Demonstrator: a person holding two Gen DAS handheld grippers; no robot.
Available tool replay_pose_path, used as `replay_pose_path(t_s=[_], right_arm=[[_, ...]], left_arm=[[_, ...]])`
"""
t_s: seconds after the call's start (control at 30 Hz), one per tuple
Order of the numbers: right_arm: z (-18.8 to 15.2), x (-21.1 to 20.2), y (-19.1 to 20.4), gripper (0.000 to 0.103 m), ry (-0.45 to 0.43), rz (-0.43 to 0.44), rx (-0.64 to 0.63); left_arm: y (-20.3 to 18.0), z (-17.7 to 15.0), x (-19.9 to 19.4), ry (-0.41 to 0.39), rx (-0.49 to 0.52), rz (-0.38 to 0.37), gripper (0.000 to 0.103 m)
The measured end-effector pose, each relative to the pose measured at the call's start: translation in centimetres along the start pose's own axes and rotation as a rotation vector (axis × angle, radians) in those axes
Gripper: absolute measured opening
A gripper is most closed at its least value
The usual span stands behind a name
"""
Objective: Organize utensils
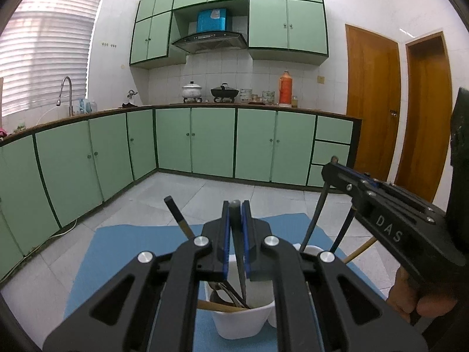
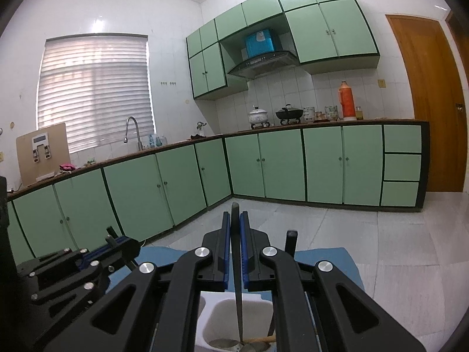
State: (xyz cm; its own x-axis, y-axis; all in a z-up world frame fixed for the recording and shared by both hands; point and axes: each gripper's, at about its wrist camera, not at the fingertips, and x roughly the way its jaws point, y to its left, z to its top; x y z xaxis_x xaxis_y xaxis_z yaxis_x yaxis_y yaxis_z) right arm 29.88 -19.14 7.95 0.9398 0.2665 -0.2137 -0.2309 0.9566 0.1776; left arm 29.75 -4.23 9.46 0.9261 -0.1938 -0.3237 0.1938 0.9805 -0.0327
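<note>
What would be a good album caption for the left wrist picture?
Left gripper pinching a dark utensil handle above a white holder on a blue mat.

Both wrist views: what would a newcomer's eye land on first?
Each gripper, left gripper and right gripper, is shut on a dark utensil handle standing in a white holder on the blue mat. Behind them, green cabinets line the kitchen, with an orange thermos on the counter.

Matt black plastic grippers [image 1: 236, 234] with shiny metal bolts, a smooth glossy white holder [image 1: 243, 319], dull dark metal utensil handles [image 2: 236, 252], pale wooden chopsticks [image 1: 219, 307] and a soft matt blue mat [image 1: 123, 252].
</note>
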Motion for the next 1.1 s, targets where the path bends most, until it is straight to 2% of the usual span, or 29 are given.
replay_pose_path(t_s=[0.23, 0.3, 0.37, 0.4, 0.47, 0.6, 0.67, 0.73, 0.9, 1.1], right_arm=[[-0.2, 0.0, -0.1, 0.007, 0.023, -0.02, -0.017], [-0.2, -0.3, -0.1, 0.008, 0.017, -0.025, -0.017], [0.0, -0.8, -0.3, 0.01, 0.003, -0.024, -0.012], [0.1, -1.1, -0.3, 0.011, -0.004, -0.023, -0.012], [0.7, -1.8, -0.4, 0.018, -0.026, -0.03, -0.014], [1.7, -3.3, -0.8, 0.022, -0.059, -0.031, 0.0], [2.1, -4.3, -1.1, 0.033, -0.079, -0.035, 0.01], [2.4, -5.0, -1.3, 0.039, -0.094, -0.042, 0.017], [2.8, -7.2, -2.0, 0.05, -0.123, -0.051, 0.023], [2.4, -9.9, -2.6, 0.07, -0.132, -0.061, 0.032]], left_arm=[[0.3, 0.0, -0.7, -0.006, -0.01, -0.004, 0.008], [0.4, 0.2, -1.2, -0.014, -0.019, -0.008, 0.014], [0.5, 0.4, -1.8, -0.03, -0.03, -0.007, 0.035], [0.6, 0.6, -2.1, -0.045, -0.037, -0.004, 0.039], [0.5, 0.9, -2.7, -0.062, -0.035, 0.002, 0.039], [0.6, 1.6, -3.7, -0.091, -0.034, 0.014, 0.042], [0.6, 1.7, -4.2, -0.109, -0.034, 0.026, 0.05], [0.7, 2.0, -4.8, -0.124, -0.034, 0.037, 0.053], [0.9, 2.0, -6.3, -0.164, -0.032, 0.076, 0.07], [1.1, 1.3, -8.7, -0.189, -0.025, 0.115, 0.089]])
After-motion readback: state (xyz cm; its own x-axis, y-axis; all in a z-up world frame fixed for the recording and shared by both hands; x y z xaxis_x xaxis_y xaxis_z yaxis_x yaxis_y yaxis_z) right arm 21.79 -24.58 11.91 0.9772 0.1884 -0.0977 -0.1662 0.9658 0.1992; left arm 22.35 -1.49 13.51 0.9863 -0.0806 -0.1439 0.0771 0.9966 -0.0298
